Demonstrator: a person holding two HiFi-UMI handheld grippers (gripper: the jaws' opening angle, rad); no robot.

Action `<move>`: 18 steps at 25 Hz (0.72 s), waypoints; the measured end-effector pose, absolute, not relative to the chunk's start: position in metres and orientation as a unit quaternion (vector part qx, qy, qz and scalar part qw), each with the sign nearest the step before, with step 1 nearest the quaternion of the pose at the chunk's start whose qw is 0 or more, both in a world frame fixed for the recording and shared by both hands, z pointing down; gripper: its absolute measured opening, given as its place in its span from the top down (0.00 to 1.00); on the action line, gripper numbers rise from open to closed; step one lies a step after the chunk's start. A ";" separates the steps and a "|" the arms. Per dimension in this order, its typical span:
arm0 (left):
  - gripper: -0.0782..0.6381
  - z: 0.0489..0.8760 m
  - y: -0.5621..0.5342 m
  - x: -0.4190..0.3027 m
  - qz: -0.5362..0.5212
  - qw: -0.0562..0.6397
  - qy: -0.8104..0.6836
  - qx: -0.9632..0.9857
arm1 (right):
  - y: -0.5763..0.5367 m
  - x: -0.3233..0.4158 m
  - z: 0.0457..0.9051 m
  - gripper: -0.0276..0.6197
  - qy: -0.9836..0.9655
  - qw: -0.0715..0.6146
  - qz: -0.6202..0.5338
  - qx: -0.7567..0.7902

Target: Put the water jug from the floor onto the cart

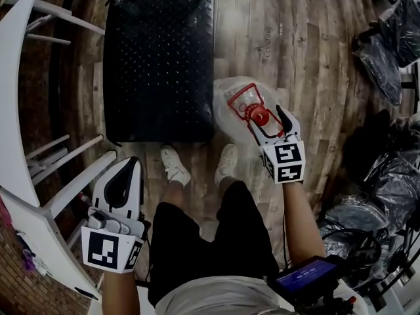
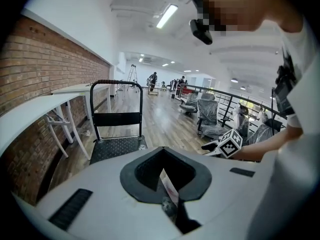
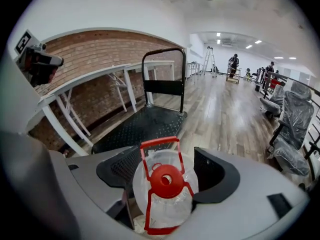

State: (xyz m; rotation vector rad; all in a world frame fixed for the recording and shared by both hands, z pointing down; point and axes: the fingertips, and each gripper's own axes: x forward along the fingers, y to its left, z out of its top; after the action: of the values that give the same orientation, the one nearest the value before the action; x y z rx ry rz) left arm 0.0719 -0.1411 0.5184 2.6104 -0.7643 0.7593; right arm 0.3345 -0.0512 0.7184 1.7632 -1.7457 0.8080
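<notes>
the jug (image 1: 237, 102) (image 3: 165, 194) is clear round plastic with a red cap and a red handle. it stands on the wood floor (image 1: 302, 44), just beside the black bumpy cart (image 1: 157, 58) (image 3: 145, 126). only the head view shows the person's white shoes (image 1: 176, 166) near the jug. the right gripper (image 1: 268, 119) (image 3: 167, 153) has its jaws wide apart, one on each side of the jug's top, not squeezing. the left gripper (image 1: 126, 166) (image 2: 162, 150) is closed tight on nothing.

Wood-plank flooring (image 1: 308, 38) is stretching across the room, a brick wall (image 3: 100, 49) is running along at nine o'clock behind white tables (image 1: 13, 110), plastic-wrapped chairs (image 3: 295, 114) are crowding three o'clock, and ceiling strip lights (image 2: 166, 15) are glowing at twelve.
</notes>
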 end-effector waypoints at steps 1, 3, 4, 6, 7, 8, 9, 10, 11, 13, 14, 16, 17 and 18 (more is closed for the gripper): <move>0.89 0.523 -0.140 0.070 0.267 0.162 -0.270 0.911 | -0.051 0.333 0.729 0.44 -0.648 0.268 0.302 0.646; 0.89 0.529 -0.139 0.065 0.271 0.170 -0.276 0.907 | -0.049 0.332 0.749 0.39 -0.648 0.282 0.308 0.637; 0.89 0.531 -0.138 0.062 0.273 0.172 -0.279 0.905 | -0.047 0.333 0.759 0.38 -0.646 0.290 0.313 0.633; 0.89 0.536 -0.137 0.055 0.277 0.175 -0.285 0.901 | -0.042 0.337 0.775 0.38 -0.639 0.301 0.324 0.630; 0.89 0.538 -0.137 0.052 0.279 0.178 -0.288 0.899 | -0.040 0.338 0.781 0.38 -0.635 0.304 0.329 0.629; 0.89 0.540 -0.138 0.048 0.281 0.181 -0.290 0.897 | -0.039 0.338 0.787 0.38 -0.632 0.308 0.334 0.628; 0.89 0.543 -0.139 0.045 0.283 0.184 -0.293 0.895 | -0.037 0.338 0.794 0.38 -0.629 0.314 0.337 0.626; 0.89 0.545 -0.140 0.043 0.284 0.186 -0.295 0.893 | -0.037 0.337 0.799 0.38 -0.627 0.320 0.339 0.624; 0.89 0.547 -0.140 0.042 0.285 0.189 -0.297 0.891 | -0.037 0.337 0.803 0.38 -0.625 0.325 0.340 0.623; 0.89 0.548 -0.140 0.040 0.285 0.193 -0.300 0.890 | -0.036 0.336 0.807 0.38 -0.621 0.336 0.335 0.624; 0.89 0.549 -0.140 0.039 0.284 0.195 -0.302 0.889 | -0.035 0.336 0.808 0.38 -0.620 0.341 0.332 0.623; 0.89 0.549 -0.140 0.037 0.282 0.199 -0.305 0.887 | -0.035 0.336 0.808 0.38 -0.618 0.353 0.323 0.623; 0.89 0.548 -0.141 0.036 0.282 0.200 -0.307 0.887 | -0.036 0.336 0.807 0.38 -0.618 0.358 0.318 0.624; 0.89 0.548 -0.141 0.035 0.281 0.201 -0.309 0.886 | -0.037 0.336 0.806 0.39 -0.617 0.360 0.314 0.625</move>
State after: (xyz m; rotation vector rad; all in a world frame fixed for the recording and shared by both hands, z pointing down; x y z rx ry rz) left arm 0.0353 -0.1414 0.5480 2.4757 -0.8622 0.7864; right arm 0.3362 -0.0371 0.8057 1.6107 -1.5906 0.8094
